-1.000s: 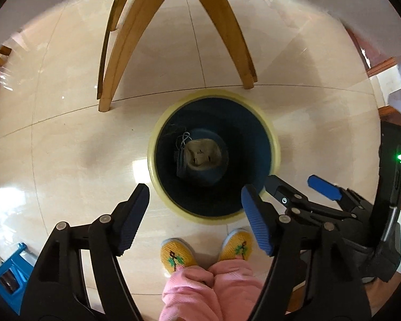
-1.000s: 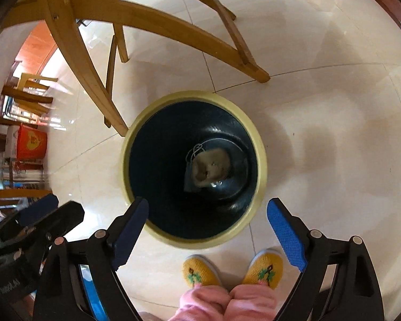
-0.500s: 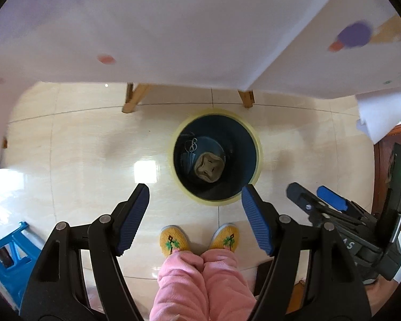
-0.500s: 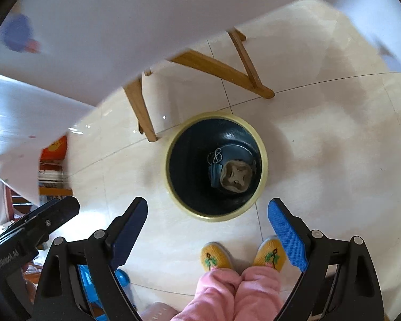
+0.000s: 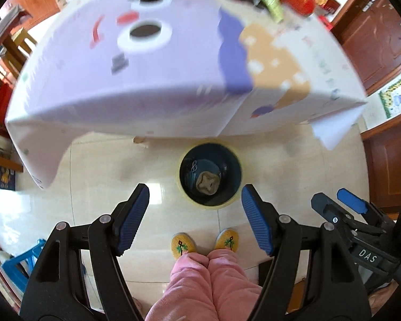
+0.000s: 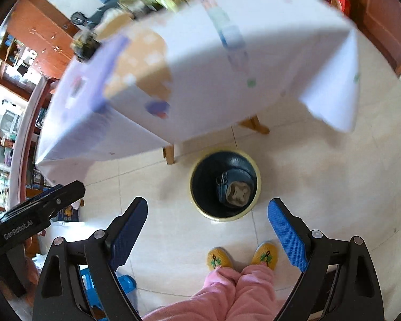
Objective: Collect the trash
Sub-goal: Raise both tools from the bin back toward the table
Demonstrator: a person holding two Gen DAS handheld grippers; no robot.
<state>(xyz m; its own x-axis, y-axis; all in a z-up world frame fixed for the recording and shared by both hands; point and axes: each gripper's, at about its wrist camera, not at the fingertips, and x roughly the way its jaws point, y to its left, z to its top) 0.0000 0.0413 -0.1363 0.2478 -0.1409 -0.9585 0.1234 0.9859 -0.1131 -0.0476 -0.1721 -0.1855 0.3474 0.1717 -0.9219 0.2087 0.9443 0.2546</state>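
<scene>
I see the round dark-blue trash bin with a yellow rim standing upright on the pale tiled floor, mouth up, crumpled trash inside. It sits just off the cloth-covered tabletop edge, with bare floor around it. My left tool and right tool both gape wide, holding nothing.

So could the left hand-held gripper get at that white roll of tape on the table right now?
Probably yes. The left hand-held gripper is open and empty, and the tape roll lies in the open on the tablecloth, nothing over it. But the gripper hangs above the floor by the bin, so it must first swing up.
</scene>
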